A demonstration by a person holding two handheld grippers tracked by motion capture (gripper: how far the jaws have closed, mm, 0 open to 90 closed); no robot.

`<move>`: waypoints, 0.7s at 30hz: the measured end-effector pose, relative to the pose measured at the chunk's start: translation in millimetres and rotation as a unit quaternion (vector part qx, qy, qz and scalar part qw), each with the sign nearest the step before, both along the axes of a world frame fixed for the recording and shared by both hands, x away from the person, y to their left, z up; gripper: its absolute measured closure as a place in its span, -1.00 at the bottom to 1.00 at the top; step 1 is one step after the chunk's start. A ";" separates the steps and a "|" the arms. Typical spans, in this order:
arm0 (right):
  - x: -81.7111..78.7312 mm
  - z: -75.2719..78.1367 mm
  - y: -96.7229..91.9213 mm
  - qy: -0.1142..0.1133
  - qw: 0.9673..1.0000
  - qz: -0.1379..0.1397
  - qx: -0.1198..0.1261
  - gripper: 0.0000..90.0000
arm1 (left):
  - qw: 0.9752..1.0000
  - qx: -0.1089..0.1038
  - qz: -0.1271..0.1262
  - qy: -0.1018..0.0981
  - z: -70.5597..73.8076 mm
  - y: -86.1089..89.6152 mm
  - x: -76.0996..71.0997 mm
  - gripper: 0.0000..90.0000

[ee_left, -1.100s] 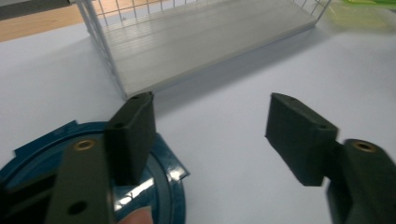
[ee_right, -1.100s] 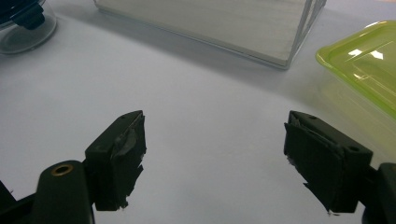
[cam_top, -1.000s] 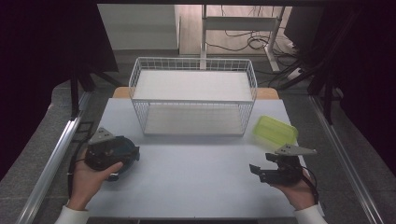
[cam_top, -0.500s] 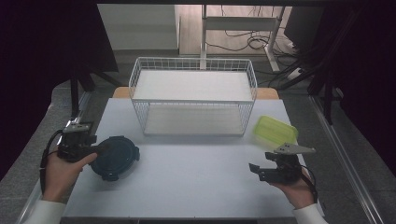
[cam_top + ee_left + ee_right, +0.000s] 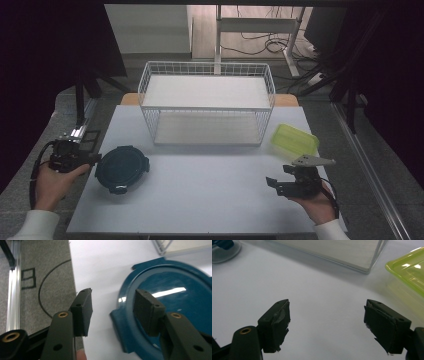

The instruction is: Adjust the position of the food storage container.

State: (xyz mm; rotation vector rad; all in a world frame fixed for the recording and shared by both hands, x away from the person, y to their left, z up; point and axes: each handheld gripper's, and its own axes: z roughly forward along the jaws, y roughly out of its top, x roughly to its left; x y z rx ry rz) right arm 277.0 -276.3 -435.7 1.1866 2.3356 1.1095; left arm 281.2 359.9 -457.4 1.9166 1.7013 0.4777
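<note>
So the left gripper (image 5: 92, 159) sits at the near-left edge of the table (image 5: 210, 200), right beside the round blue lid (image 5: 122, 168). In the left gripper view its jaws straddle the lid's rim (image 5: 126, 322): one pad (image 5: 82, 312) hangs outside over bare table, the other (image 5: 147, 311) sits above the lid's top. They've just been closing in, but there's a clear gap on both sides, so nothing is pinched yet. My guess is it's lining up on the rim because that's the only thin edge a flat lid offers

The right gripper (image 5: 272, 184) waits near-right, jaws spread wide with nothing but table between them. It points left across the table, toward the middle. The green box (image 5: 295, 140) lies just beyond it on the right, lid on, by the basket's corner

The wire basket (image 5: 207, 102) stands at the far middle with both shelves bare, probably where stuff ends up. Seems like the right hand is parked clear so the left can work the lid alone
</note>
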 end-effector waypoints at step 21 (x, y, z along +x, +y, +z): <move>2.2 -5.3 -1.8 -0.008 0.999 -0.018 -0.033 -0.54 | 0.997 -0.023 0.007 0.077 -32.8 18.3 0.4 0.90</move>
